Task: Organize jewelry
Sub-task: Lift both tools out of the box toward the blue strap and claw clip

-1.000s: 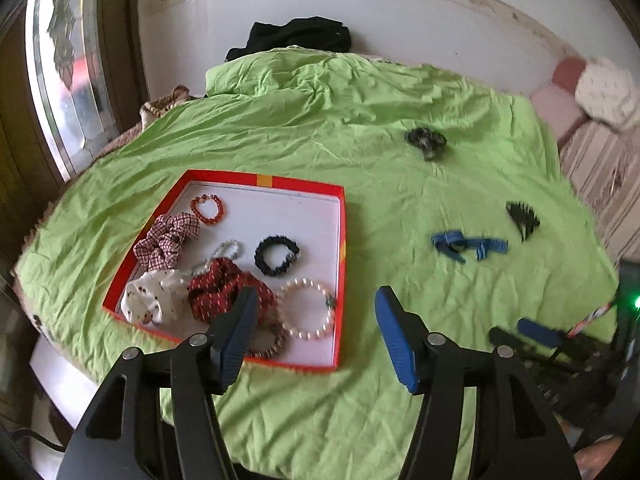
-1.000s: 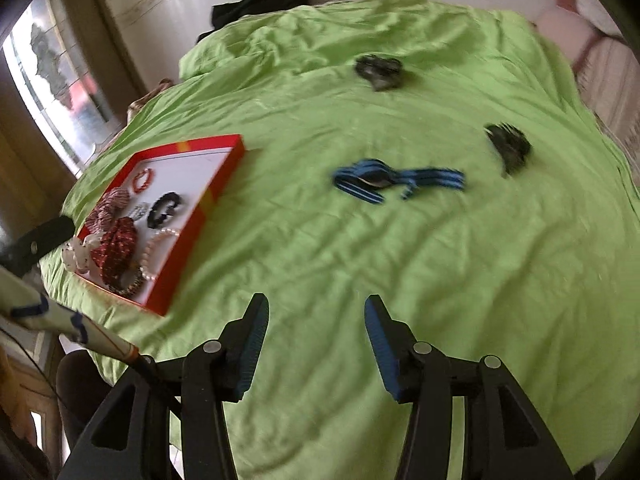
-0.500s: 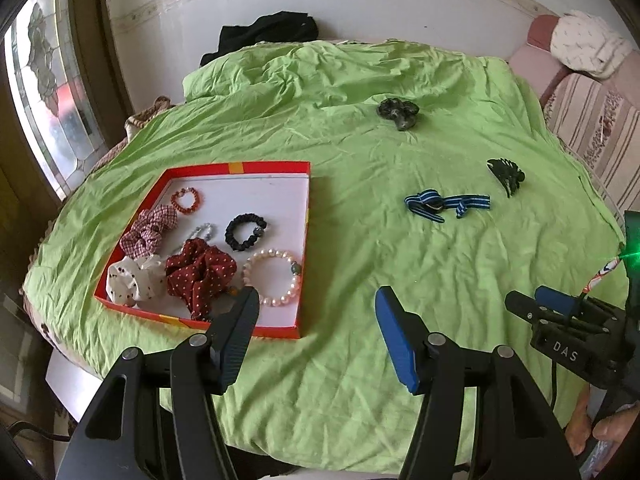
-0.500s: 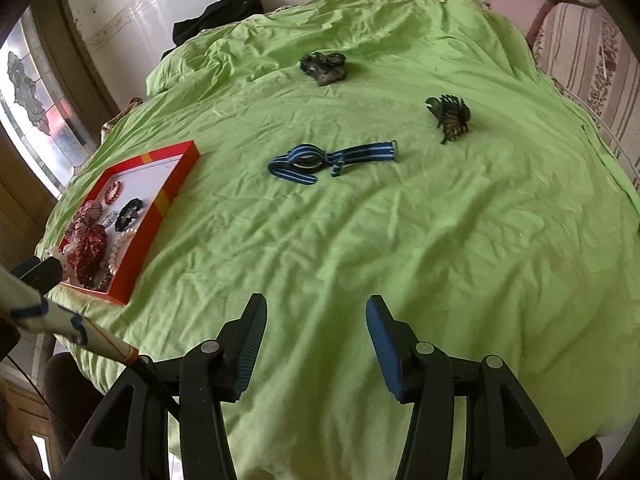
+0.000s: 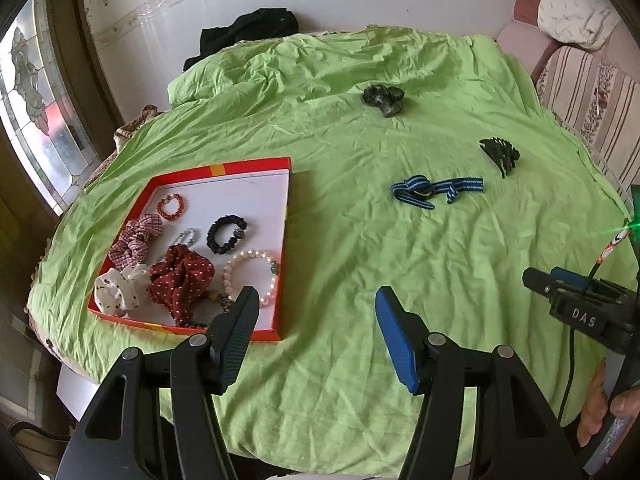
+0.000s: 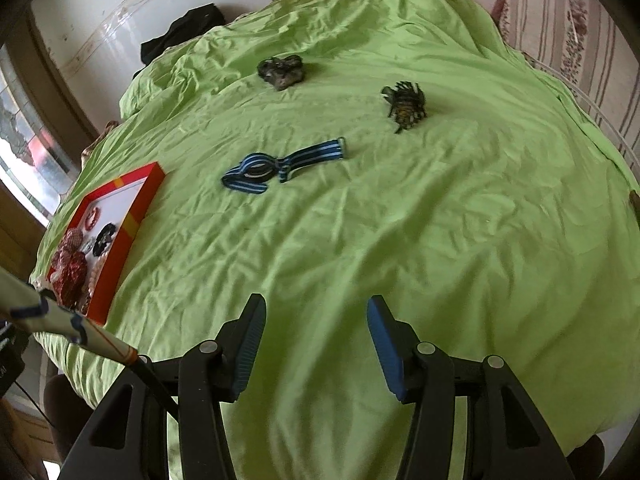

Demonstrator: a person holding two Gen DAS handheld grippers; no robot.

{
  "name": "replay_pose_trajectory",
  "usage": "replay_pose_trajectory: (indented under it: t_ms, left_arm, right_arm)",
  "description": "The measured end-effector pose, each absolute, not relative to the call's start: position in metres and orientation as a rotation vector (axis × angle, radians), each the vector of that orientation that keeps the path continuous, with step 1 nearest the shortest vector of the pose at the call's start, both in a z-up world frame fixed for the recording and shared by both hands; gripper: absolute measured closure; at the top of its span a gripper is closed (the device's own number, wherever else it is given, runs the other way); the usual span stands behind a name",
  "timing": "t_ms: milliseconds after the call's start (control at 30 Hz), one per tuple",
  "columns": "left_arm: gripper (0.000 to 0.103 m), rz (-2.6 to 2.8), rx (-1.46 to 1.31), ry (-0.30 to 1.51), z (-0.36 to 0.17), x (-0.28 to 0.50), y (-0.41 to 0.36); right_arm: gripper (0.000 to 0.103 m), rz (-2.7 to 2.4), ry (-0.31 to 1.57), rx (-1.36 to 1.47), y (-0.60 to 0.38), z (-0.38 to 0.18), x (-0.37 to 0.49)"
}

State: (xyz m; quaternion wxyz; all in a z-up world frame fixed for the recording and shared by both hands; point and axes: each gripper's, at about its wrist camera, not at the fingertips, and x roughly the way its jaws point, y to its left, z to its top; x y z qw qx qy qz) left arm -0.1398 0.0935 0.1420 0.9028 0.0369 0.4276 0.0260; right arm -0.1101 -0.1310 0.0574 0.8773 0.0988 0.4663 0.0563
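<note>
Both grippers hang over the near edge of a table draped in a green sheet (image 6: 400, 220), fingers apart and nothing between them. Seen from its own camera, the left gripper (image 5: 316, 316) sits just beside the near right corner of a red tray (image 5: 286, 240), its left finger (image 5: 240, 328) overlapping that corner in the picture. The right gripper (image 6: 316, 320) hovers over bare sheet well to the right of the tray (its body also shows at the right edge of the left camera's view, with part of a hand (image 5: 600, 408) below it).

Inside the tray, nearest its front, lie a white dotted scrunchie (image 5: 118, 288), a dark red dotted scrunchie (image 5: 180, 276) and a pearl bracelet (image 5: 250, 272). Behind those are a checked scrunchie (image 5: 136, 236), a small silvery bracelet (image 5: 186, 236) and a black beaded bracelet (image 5: 226, 234), with a coral bracelet (image 5: 172, 207) nearest the tray's far wall.

Right of the tray, out on the sheet, rests a blue striped band (image 6: 280, 166). Further right of it is a black claw clip (image 6: 404, 106), and beyond the band, well apart from the tray, a dark scrunchie (image 6: 282, 72). At the sheet's far edge a black garment (image 5: 248, 34) lies against the white wall.
</note>
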Motion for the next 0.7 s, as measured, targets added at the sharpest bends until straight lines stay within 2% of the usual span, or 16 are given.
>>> replay_pose_trajectory:
  t_ms: [700]
  left_arm:
    - [0.043,-0.024,0.130,0.991,0.110,-0.113,0.054]
  right_arm:
    - [0.046,0.008,0.971,0.276,-0.194,0.045,-0.102]
